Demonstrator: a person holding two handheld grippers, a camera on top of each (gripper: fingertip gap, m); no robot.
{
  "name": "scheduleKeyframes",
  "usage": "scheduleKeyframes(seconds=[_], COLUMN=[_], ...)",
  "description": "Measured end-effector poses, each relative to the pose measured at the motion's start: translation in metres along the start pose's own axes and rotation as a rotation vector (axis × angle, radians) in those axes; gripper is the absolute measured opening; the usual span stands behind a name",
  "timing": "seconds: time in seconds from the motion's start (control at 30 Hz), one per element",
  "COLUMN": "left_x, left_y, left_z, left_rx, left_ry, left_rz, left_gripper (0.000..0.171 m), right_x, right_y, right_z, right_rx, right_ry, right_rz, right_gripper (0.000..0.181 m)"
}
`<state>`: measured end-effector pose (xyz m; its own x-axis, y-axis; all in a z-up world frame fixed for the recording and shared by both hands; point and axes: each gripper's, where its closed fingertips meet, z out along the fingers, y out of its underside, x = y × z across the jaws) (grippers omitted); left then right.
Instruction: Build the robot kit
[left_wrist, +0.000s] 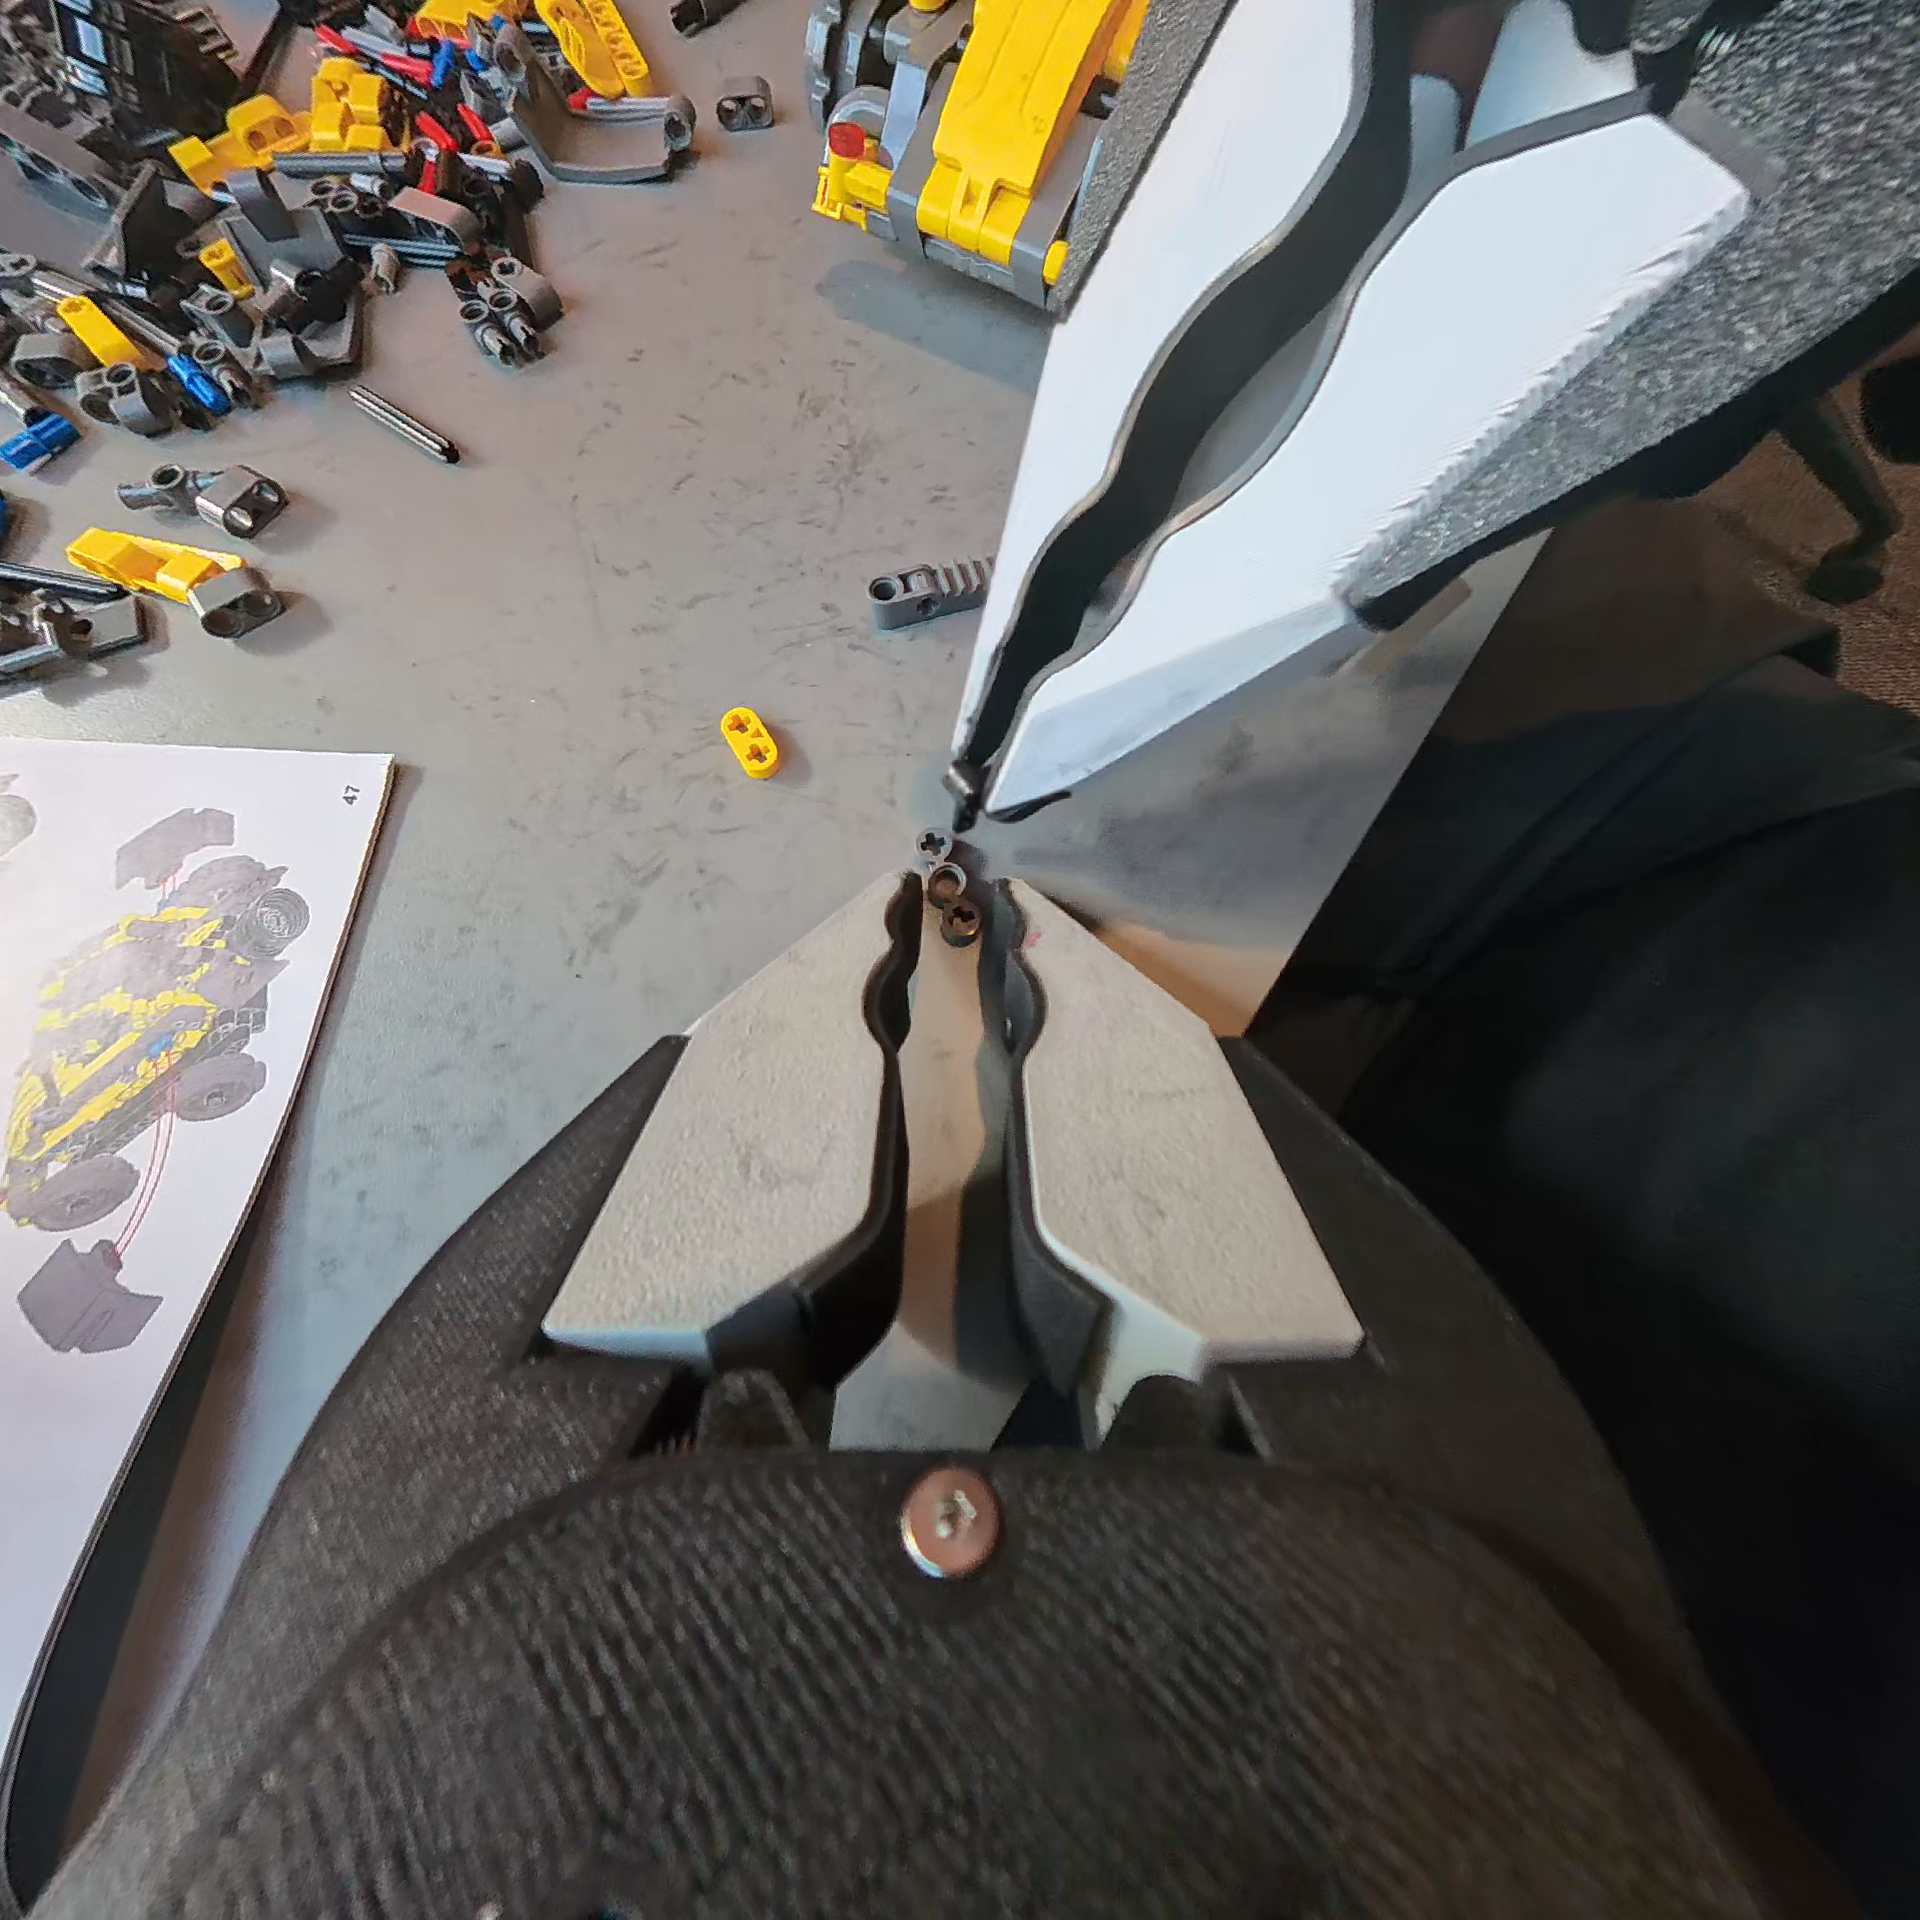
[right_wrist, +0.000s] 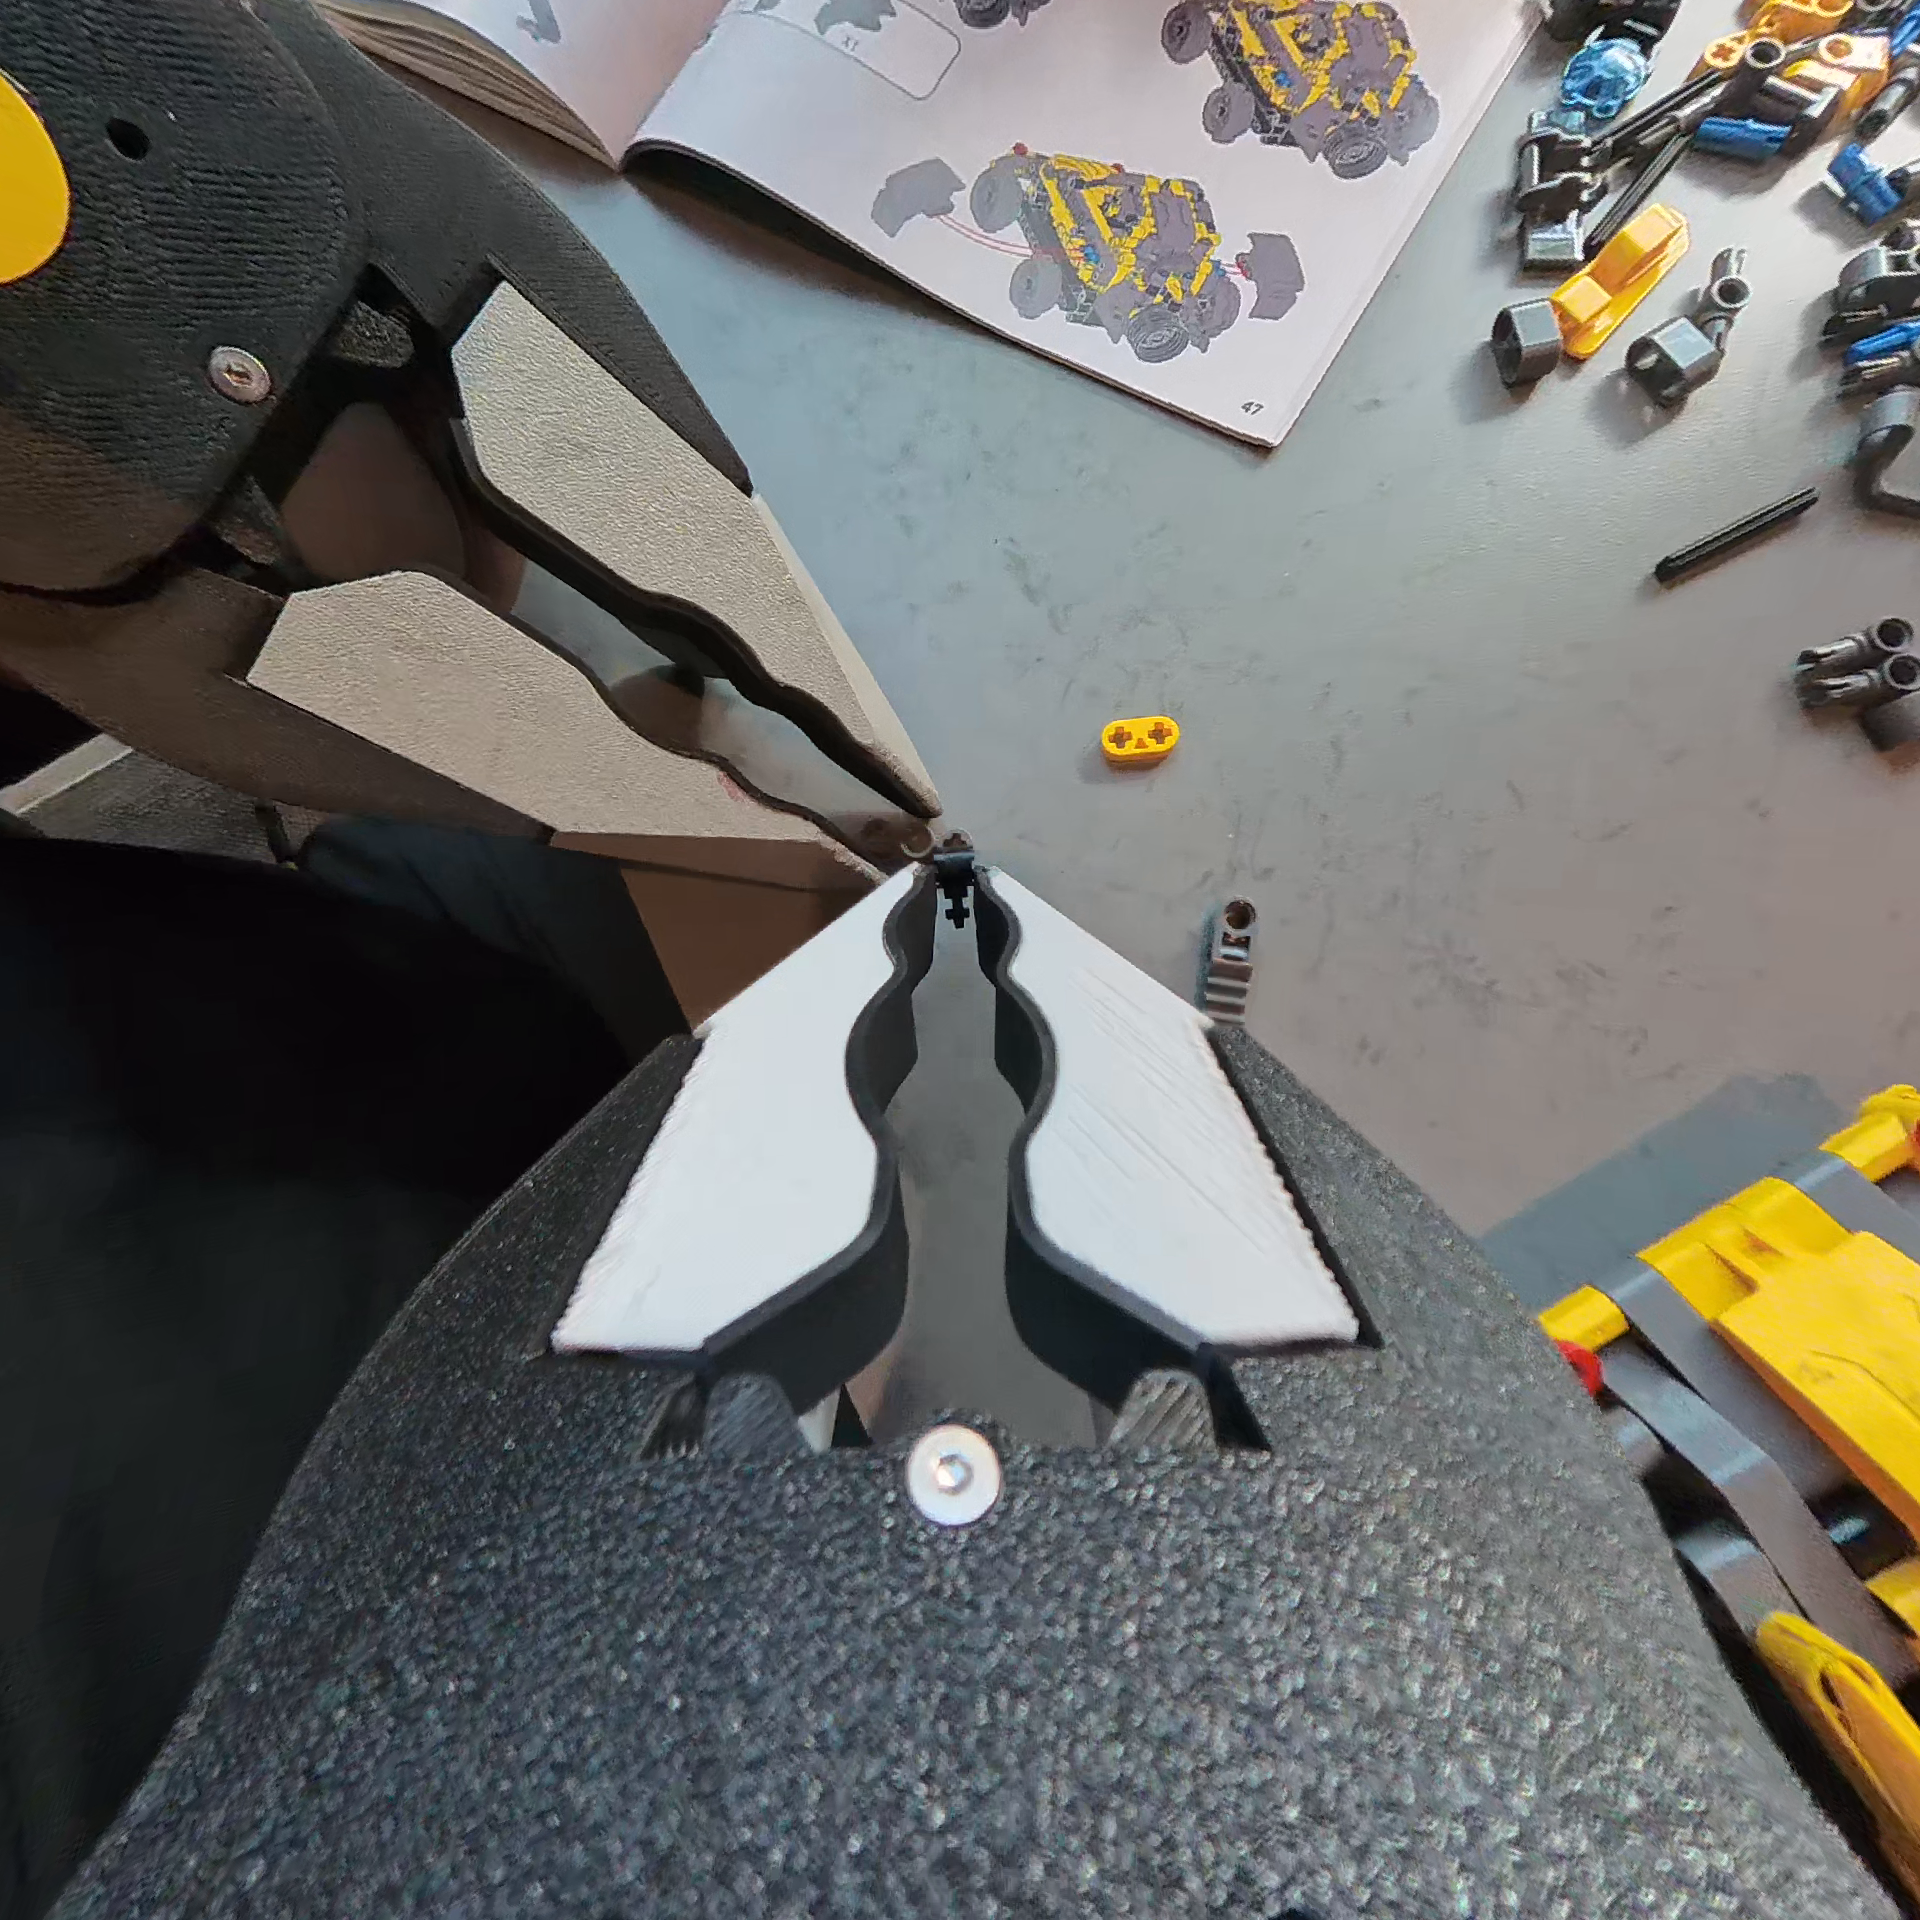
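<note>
Left gripper (left_wrist: 951, 894), seen from its own wrist view, has its fingertips pinched on a small dark connector piece (left_wrist: 948, 891) with cross and round holes, held just above the near edge of the grey table (left_wrist: 623, 520). Right gripper (left_wrist: 971, 805) comes in from the far right, its tips pressed on a tiny black pin (left_wrist: 961, 787) that meets the connector's end. Left of them lie a small yellow link (left_wrist: 750, 742), a grey toothed piece (left_wrist: 928, 594) and an open instruction booklet (left_wrist: 187, 987); a heap of loose parts (left_wrist: 260, 229) and a half-built yellow model (left_wrist: 977, 135) sit farther off.

From the right wrist view, the right gripper (right_wrist: 954, 883) is closed on the black pin (right_wrist: 954, 885), whose tip points at the left gripper (right_wrist: 914, 831) arriving from the left. How deep the pin sits in the connector cannot be told; the joining looks started, not plainly finished. Many parts remain loose, so the model appears far from complete
</note>
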<state>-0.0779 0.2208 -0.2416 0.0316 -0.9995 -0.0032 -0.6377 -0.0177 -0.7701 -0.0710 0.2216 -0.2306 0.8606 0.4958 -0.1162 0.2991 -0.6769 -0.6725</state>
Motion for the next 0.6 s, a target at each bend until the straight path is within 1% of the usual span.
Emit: scheduleKeyframes(seconds=[0.17,0.37,0.6], left_x=[-0.0013,-0.0022,-0.0049], left_y=[-0.0001,-0.0005,-0.0011], left_z=[0.0003,0.0003,0.0004], left_rx=[0.001,0.005,0.011], left_ry=[0.001,-0.007,-0.037], left_rz=[0.000,-0.005,-0.029], left_gripper=[0.005,0.004,0.004], right_x=[-0.0008,-0.0005,0.0015], right_y=[-0.0041,-0.0036,-0.0042], right_z=[0.0042,0.0041,0.0028], right_rx=[-0.001,-0.013,0.003], right_ry=[-0.007,-0.005,-0.009], right_rz=[-0.007,0.002,0.062], right_gripper=[0.007,0.007,0.007])
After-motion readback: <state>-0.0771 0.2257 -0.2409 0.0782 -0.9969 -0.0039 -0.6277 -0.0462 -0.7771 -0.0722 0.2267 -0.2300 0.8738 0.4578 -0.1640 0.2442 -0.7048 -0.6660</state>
